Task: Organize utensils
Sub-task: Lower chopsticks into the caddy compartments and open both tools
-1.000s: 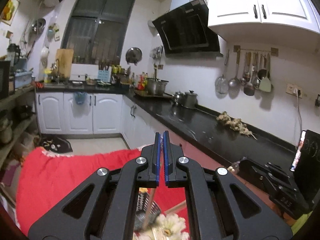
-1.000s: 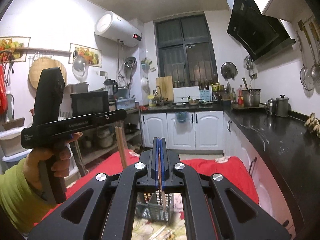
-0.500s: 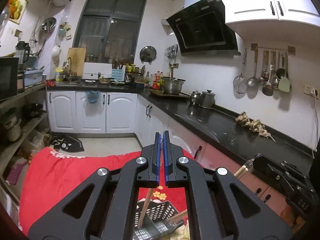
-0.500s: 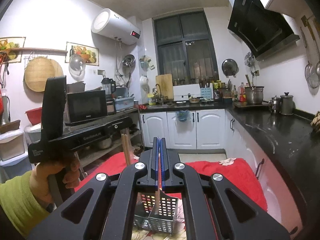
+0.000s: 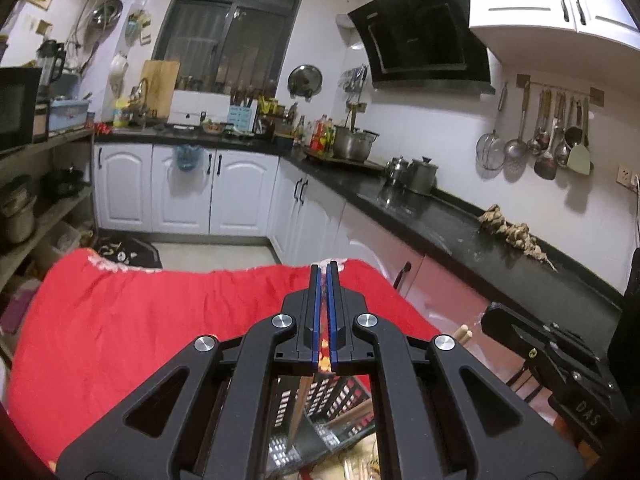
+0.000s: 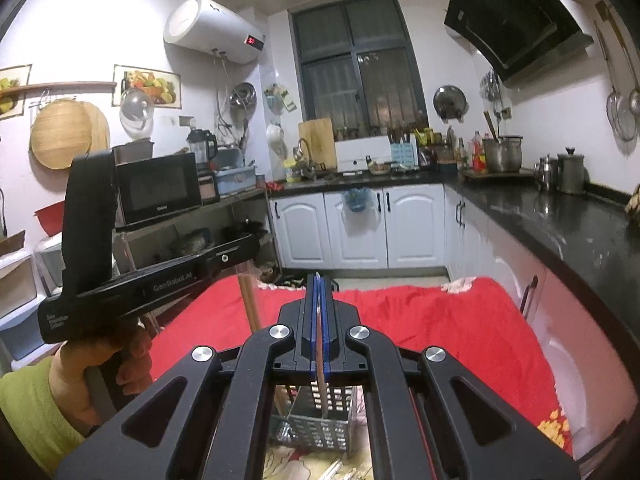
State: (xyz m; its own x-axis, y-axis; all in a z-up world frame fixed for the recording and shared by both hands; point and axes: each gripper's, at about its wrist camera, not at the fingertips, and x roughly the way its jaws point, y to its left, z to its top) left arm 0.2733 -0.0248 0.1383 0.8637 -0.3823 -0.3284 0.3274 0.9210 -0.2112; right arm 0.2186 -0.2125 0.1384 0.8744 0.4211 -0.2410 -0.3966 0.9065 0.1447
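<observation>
My left gripper (image 5: 324, 270) is shut on a pair of wooden chopsticks (image 5: 298, 412) that hang down into a perforated metal basket (image 5: 340, 400) on the red-clothed table (image 5: 140, 320). In the right wrist view a hand in a yellow-green sleeve holds that left gripper (image 6: 246, 248) at the left, its chopsticks (image 6: 250, 304) pointing down. My right gripper (image 6: 319, 280) is shut on a brown chopstick (image 6: 320, 360) whose lower end reaches into the same basket (image 6: 316, 428). The right gripper (image 5: 496, 318) also shows at the right of the left wrist view, stick ends (image 5: 464, 334) jutting from it.
Loose utensils (image 6: 336, 472) lie on a floral cloth in front of the basket. A black counter (image 6: 560, 220) with pots runs along the right, close to the table. Shelves with a microwave (image 6: 158, 188) stand at the left. White cabinets (image 6: 360, 228) fill the far wall.
Both grippers have sunk and moved forward over the table, staying shut. Their chopsticks have come down into the basket, which now sits directly under both.
</observation>
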